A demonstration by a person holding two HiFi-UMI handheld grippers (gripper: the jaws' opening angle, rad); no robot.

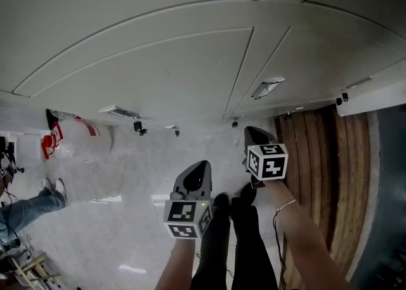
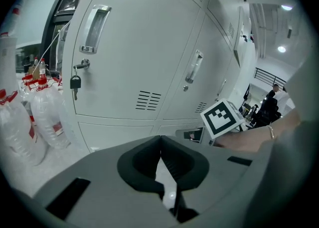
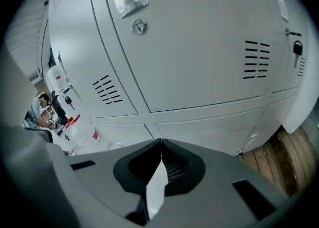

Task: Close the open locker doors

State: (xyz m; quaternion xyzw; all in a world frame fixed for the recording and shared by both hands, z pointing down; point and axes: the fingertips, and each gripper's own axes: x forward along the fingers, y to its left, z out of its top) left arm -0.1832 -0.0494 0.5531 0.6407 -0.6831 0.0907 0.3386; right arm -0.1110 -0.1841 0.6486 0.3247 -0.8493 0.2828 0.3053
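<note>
Grey locker doors (image 1: 158,73) fill the wall ahead, and every door I can see lies flush with its frame. In the left gripper view the nearest door (image 2: 129,47) has a recessed handle (image 2: 94,28) and a key (image 2: 75,82) hanging in its lock. The right gripper view shows another flush door (image 3: 199,47) with a round lock (image 3: 139,26). My left gripper (image 1: 202,165) (image 2: 160,139) hangs short of the lockers, jaws together and empty. Further right, my right gripper (image 1: 250,131) (image 3: 161,142) is also shut on nothing, close to the locker base.
Packs of water bottles (image 1: 73,139) (image 2: 30,117) stand on the floor at the left of the lockers. Wooden planks (image 1: 323,168) (image 3: 294,157) lie at the right. Another person's legs (image 1: 32,203) show at the far left. The holder's black-clad legs (image 1: 235,238) are below.
</note>
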